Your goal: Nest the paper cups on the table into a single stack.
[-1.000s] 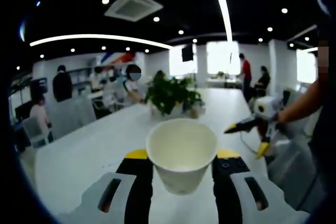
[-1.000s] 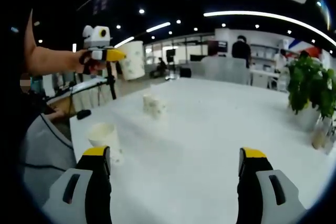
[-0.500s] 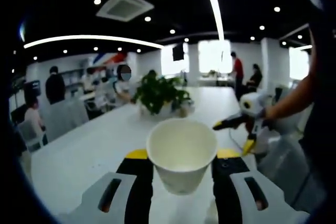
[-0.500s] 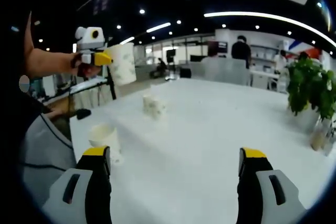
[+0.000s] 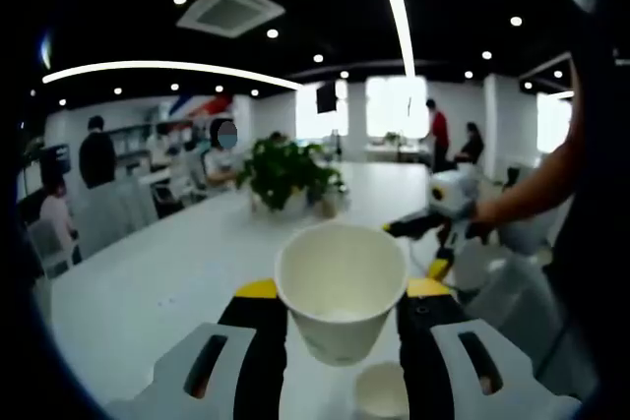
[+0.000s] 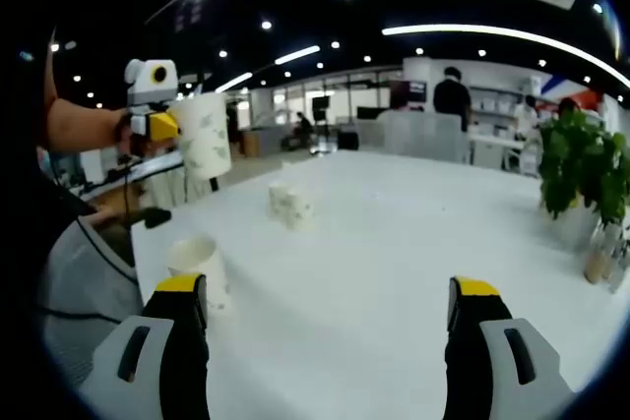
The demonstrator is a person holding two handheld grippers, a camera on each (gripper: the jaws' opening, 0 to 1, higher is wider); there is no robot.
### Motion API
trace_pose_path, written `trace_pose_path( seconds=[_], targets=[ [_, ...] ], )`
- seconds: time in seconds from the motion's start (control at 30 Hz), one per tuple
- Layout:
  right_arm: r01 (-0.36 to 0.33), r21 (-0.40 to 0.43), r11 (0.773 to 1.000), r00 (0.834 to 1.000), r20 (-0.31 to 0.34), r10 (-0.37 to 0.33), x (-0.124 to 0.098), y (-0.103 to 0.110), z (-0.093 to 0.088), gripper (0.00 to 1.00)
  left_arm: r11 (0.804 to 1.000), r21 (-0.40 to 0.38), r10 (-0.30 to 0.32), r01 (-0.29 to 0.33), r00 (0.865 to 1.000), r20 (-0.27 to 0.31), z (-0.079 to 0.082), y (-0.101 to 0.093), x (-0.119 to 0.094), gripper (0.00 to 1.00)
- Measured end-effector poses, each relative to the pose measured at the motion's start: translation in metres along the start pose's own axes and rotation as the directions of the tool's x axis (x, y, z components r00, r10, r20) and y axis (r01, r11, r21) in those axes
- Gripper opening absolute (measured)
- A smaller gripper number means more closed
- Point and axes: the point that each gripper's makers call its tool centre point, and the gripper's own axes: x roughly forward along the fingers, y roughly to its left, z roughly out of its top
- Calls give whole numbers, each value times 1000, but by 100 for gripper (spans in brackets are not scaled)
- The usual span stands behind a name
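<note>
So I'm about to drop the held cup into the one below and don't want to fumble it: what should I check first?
1. Left gripper holds the held cup firmly between its jaws: ok.
2. Held cup upright, mouth up: ok.
3. Target cup upright and open: ok.
4. Held cup centred over target: not ok, target sits off to one side.
5. Right gripper open, empty, clear of cups: ok.
6. Cups further back out of the way: ok.

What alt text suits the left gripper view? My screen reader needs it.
The left gripper holds an upright, empty paper cup above a white table, with another cup below it. The right gripper is at right, a potted plant beyond.
</note>
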Motion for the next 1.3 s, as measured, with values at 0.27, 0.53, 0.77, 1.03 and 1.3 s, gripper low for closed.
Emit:
trace_pose_path(
  seconds=[0.27,0.53,0.77,1.03,1.3],
  targets=[
    [-1,5,1000,1000,2,1,-1,1,-2,100,1000,-4,-7,7,1000,-10,-7,-9,-1,42],
    [-1,12,1000,1000,5,1,-1,3,-4,100,1000,-4,-28,28,999,-22,-9,-26,-1,42],
    [-1,15,1000,1000,7,1,-1,3,-5,100,999,1,-37,37,999,-39,-11,-36,-3,42],
    [-3,15,1000,1000,7,3,0,5,-6,100,999,2,-42,42,998,-46,-11,-43,-4,42],
    [-3,18,1000,1000,10,2,0,5,-5,100,999,4,-39,39,998,-49,-12,-43,-6,42]
  ],
)
